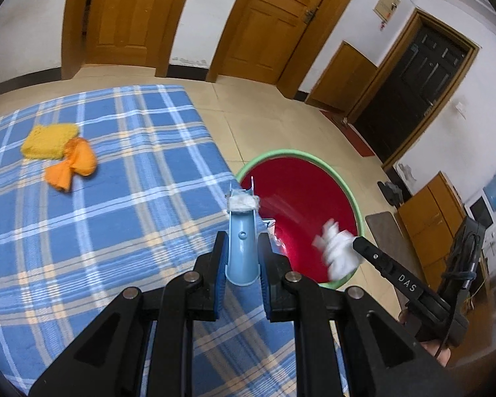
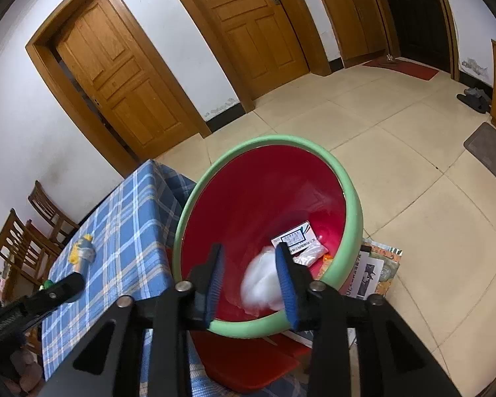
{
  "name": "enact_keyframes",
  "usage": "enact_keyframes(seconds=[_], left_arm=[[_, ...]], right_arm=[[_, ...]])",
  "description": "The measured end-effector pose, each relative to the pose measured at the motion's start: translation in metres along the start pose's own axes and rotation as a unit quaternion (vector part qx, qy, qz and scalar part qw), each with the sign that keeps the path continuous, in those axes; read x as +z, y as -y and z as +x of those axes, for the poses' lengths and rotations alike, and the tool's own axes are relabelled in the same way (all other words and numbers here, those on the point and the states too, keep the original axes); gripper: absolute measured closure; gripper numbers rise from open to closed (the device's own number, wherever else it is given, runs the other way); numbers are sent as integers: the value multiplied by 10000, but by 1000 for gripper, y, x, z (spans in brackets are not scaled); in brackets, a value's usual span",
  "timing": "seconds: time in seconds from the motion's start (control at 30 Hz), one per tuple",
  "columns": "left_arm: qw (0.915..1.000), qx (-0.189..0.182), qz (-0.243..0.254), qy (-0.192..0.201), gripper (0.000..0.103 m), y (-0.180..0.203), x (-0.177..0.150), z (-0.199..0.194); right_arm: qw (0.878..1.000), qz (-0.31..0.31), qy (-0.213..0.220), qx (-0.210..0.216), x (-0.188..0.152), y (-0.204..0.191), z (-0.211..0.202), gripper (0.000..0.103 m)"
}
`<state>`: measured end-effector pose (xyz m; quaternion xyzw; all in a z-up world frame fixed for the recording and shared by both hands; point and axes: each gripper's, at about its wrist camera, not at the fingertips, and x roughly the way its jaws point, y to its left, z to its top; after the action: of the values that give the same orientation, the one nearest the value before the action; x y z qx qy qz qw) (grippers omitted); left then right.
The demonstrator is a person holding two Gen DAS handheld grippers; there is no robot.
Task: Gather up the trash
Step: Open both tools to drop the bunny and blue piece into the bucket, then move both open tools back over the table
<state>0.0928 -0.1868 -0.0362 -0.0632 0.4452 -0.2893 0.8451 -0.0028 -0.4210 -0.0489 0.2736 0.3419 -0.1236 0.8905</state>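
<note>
On the tabletop (image 1: 115,178), a yellow sponge (image 1: 48,140) and orange cloth (image 1: 72,165) lie at ten o'clock, uncollected; the left gripper (image 1: 241,248) has its jaws clamped on a blue scoop (image 1: 243,244) whose tip carries a tissue (image 1: 243,202) just short of the bin (image 1: 347,185); a tilt could drop it on the cloth; the right gripper (image 2: 249,281), jaws apart, hangs over the bin with a blurred white wad (image 2: 261,281) between them, apparently falling; it could snag a pad.

A white wad (image 2: 259,279) blurs between the right gripper's (image 2: 250,284) parted jaws above the red bin (image 2: 352,198).
</note>
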Motion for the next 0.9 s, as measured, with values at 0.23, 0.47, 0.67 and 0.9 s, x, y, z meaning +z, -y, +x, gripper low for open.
enact_keyframes(seconds=[0.23, 0.47, 0.67, 0.9], left_arm=[[9994, -86, 291, -179, 86, 22, -2, 19], [9974, -168, 604, -359, 86, 45, -6, 41], [9948, -186, 880, -474, 86, 63, -8, 60], [9923, -161, 1058, -622, 82, 78, -10, 72]], right_arm=[[9998, 157, 99, 8, 3, 12, -10, 67], [9994, 261, 238, 45, 5, 19, -22, 65], [9988, 392, 283, 34, 6, 28, -24, 65], [9984, 486, 288, 12, 6, 38, -25, 64]])
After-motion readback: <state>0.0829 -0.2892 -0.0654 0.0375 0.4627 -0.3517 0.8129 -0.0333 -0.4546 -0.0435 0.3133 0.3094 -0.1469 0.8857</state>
